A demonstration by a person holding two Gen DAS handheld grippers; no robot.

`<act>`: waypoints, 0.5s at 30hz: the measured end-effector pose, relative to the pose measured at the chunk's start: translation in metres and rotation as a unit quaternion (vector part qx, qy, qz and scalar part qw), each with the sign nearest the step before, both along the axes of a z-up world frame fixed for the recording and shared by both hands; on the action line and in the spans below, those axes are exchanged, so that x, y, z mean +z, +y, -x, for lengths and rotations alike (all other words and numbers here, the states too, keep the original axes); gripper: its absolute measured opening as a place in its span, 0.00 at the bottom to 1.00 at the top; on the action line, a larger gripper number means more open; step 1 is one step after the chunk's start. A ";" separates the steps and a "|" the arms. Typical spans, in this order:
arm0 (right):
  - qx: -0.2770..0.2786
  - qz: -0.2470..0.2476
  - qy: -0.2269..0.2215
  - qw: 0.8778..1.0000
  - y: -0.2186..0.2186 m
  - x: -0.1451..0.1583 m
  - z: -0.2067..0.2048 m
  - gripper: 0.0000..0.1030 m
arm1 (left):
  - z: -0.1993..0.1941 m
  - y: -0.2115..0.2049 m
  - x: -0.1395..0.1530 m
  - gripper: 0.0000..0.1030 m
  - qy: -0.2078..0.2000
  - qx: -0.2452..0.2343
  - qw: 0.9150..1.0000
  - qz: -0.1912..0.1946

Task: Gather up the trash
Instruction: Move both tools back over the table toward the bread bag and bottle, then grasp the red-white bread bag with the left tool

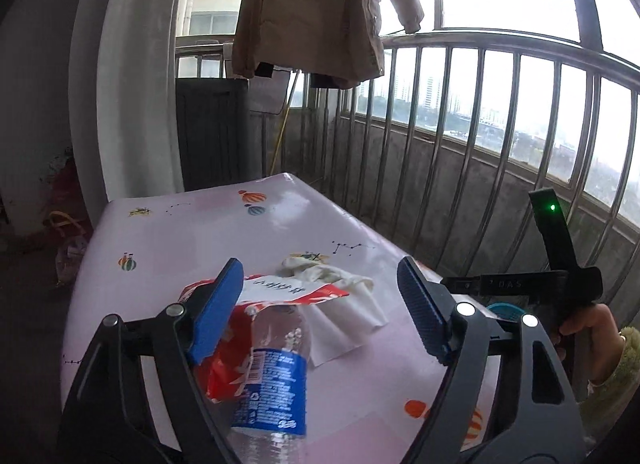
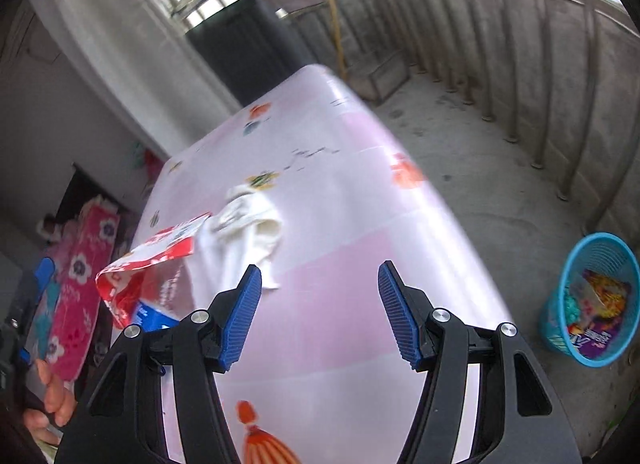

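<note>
On the pink table [image 1: 168, 232] lie a clear plastic bottle [image 1: 276, 376] with a blue label, a red and white snack wrapper [image 1: 288, 290] and crumpled white tissue [image 1: 340, 304]. My left gripper [image 1: 320, 312] is open and empty, just above the bottle and wrapper. In the right wrist view the wrapper [image 2: 152, 256] and tissue [image 2: 248, 224] lie to the left ahead of my right gripper [image 2: 320, 312], which is open and empty above the table [image 2: 340, 204]. A blue mesh trash basket [image 2: 588, 300] with trash inside stands on the floor to the right.
A metal balcony railing [image 1: 460, 112] runs behind and to the right of the table. A beige coat [image 1: 320, 12] hangs above. A dark cabinet [image 1: 216, 132] stands behind the table. Pink floral items [image 2: 84, 284] lie on the floor at left.
</note>
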State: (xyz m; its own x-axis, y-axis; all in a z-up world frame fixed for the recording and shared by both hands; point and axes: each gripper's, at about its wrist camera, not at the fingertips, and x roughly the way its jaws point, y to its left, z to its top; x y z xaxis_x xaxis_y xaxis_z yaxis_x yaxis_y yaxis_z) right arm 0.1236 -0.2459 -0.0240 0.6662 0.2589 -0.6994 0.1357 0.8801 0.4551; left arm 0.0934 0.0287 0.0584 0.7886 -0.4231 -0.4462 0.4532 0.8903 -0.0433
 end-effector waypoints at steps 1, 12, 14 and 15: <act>0.004 0.001 0.001 1.000 0.004 0.000 -0.003 0.58 | -0.001 0.001 -0.004 0.67 0.004 0.005 1.000 -0.013; 0.032 0.026 0.009 0.999 0.036 -0.007 -0.053 0.53 | -0.029 0.006 -0.047 0.45 0.058 0.030 0.994 -0.086; 0.032 0.030 0.011 0.999 0.037 -0.011 -0.064 0.50 | -0.034 0.008 -0.051 0.43 0.063 0.031 0.993 -0.093; 0.032 0.030 0.012 0.999 0.037 -0.013 -0.069 0.50 | -0.038 0.008 -0.052 0.43 0.063 0.032 0.993 -0.097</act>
State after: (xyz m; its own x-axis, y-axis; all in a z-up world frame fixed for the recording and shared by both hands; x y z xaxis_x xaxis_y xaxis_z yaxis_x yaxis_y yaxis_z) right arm 0.1922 -0.2084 -0.0367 0.6331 0.2574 -0.7300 0.0877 0.9132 0.3981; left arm 0.1310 0.0370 0.0065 0.7436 -0.2696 -0.6119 0.3970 0.9144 0.0796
